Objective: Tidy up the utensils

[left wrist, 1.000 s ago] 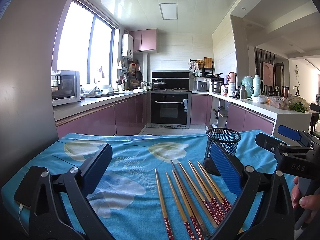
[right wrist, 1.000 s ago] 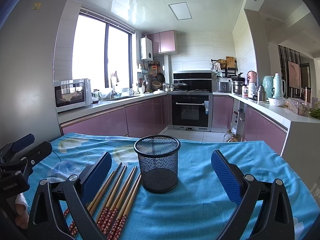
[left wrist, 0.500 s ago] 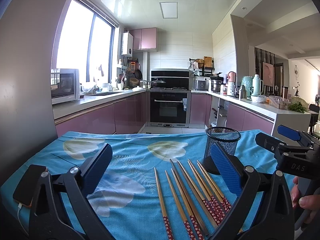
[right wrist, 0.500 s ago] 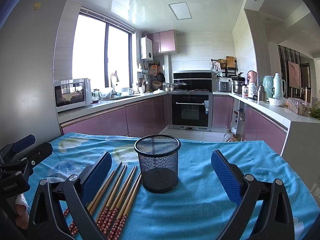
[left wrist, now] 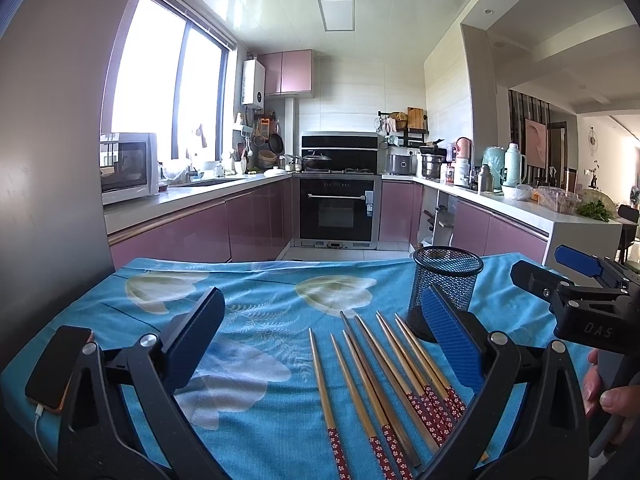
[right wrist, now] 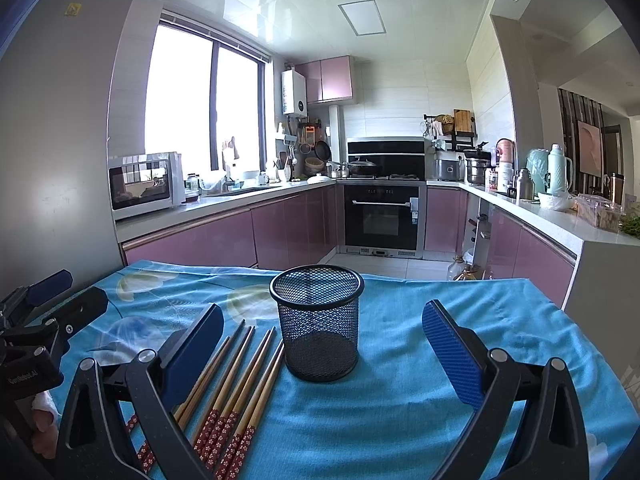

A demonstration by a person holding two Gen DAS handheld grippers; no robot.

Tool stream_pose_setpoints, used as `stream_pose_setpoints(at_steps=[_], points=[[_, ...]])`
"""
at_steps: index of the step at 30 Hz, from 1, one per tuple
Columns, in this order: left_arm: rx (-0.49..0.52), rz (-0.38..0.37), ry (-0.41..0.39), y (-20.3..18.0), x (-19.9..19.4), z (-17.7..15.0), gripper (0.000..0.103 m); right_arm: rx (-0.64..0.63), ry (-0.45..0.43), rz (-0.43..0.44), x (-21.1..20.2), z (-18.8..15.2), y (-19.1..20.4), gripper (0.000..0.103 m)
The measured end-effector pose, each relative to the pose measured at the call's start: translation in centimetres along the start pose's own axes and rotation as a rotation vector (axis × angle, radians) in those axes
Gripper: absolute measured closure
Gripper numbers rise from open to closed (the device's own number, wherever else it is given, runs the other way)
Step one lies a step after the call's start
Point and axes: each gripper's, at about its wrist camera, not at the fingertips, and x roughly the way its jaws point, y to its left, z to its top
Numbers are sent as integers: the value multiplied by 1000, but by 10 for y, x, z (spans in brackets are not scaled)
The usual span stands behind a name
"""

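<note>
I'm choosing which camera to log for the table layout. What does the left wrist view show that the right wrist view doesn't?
Only the left wrist view shows the phone on its cable at the cloth's near left edge, and the right gripper from the side. Only the right wrist view shows the mesh cup unobstructed, with nothing in it, and the left gripper. Both show the chopsticks lying on the blue tablecloth, jaws open.

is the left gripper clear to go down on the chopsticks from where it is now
Probably yes. The left gripper is open and holds nothing, and the chopsticks lie flat on the blue cloth right ahead between its fingers. The mesh cup stands beyond them, off to the right.
</note>
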Motion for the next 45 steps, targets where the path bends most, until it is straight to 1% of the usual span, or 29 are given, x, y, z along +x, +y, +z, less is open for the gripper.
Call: stream_pose_setpoints(at_steps=[6,8,10,13,15,18,21,23,25,29,30,32,34,36,37,41,45], points=[[7,4,29,0,3,-1,6,-1,26,16,5,0,2,7],[11,4,51,0,6,-2,6,-8,43,25,8,-1,4,7],[14,15,87,1,12,-5,6,-16,79,45,14,-1,6,7],[28,27,159,2,24,-8,6,-28,191,97,32,-7,12,7],[39,29,204,5,33,-12,6,-30,288,132,47,-14,15,7],[53,23,265,10,43,-19,7,-61,388,147,64,-25,23,7],[54,14,320,15,54,-26,17,-84,449,151,74,-32,28,12],[44,-14,370,19,63,-30,20,-81,488,156,81,-34,27,20],[41,-33,416,21,73,-34,27,-74,527,164,87,-36,26,24],[53,-57,465,20,85,-41,33,-73,570,163,97,-41,24,41],[55,-64,474,20,87,-42,36,-71,579,166,99,-41,23,42],[63,-70,498,19,94,-45,37,-71,597,170,103,-44,23,46],[65,-81,522,18,98,-46,44,-66,603,176,104,-43,21,47],[64,-96,553,17,104,-48,47,-75,606,168,107,-43,22,51],[62,-101,565,18,107,-49,51,-75,614,170,108,-43,21,54],[38,-137,629,21,121,-54,57,-83,639,170,112,-44,21,56],[55,-142,639,19,130,-54,59,-136,641,164,118,-44,33,57]])
